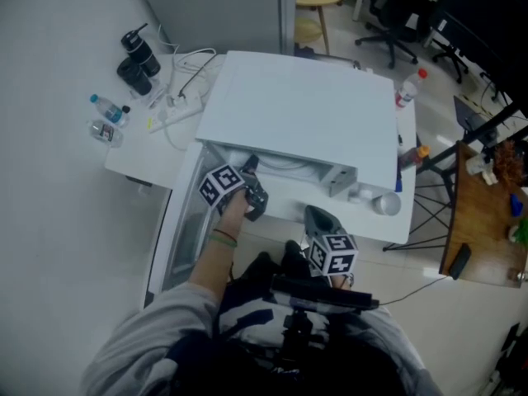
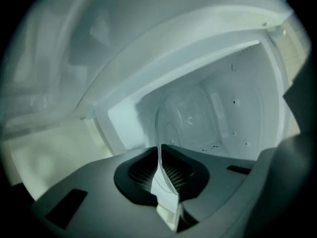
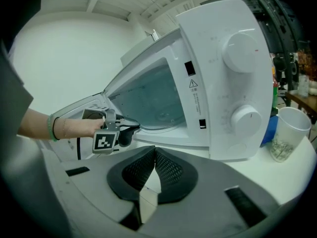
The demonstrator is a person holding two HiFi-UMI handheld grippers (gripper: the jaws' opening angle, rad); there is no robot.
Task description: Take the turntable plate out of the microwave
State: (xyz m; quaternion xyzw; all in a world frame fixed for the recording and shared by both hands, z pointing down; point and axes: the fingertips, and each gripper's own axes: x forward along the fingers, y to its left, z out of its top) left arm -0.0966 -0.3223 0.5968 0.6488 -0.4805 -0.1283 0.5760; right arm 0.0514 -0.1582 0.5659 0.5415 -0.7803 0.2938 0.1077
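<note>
A white microwave (image 1: 305, 106) stands on a white table with its door (image 1: 177, 229) swung open to the left. My left gripper (image 1: 250, 167) reaches into the cavity. In the left gripper view, the clear glass turntable plate (image 2: 188, 118) shows edge-on, and its rim runs between the pads of my left gripper (image 2: 161, 157), which is shut on it. From the right gripper view, the plate (image 3: 158, 118) lies low in the cavity with my left gripper (image 3: 131, 129) at its front edge. My right gripper (image 3: 154, 155) hangs shut and empty in front of the microwave (image 3: 218, 68).
A clear cup (image 3: 290, 133) stands on the table right of the microwave. Water bottles (image 1: 107, 110), a black flask (image 1: 140, 52) and a power strip (image 1: 177, 106) lie at the table's far left. A wooden desk (image 1: 478, 221) stands to the right.
</note>
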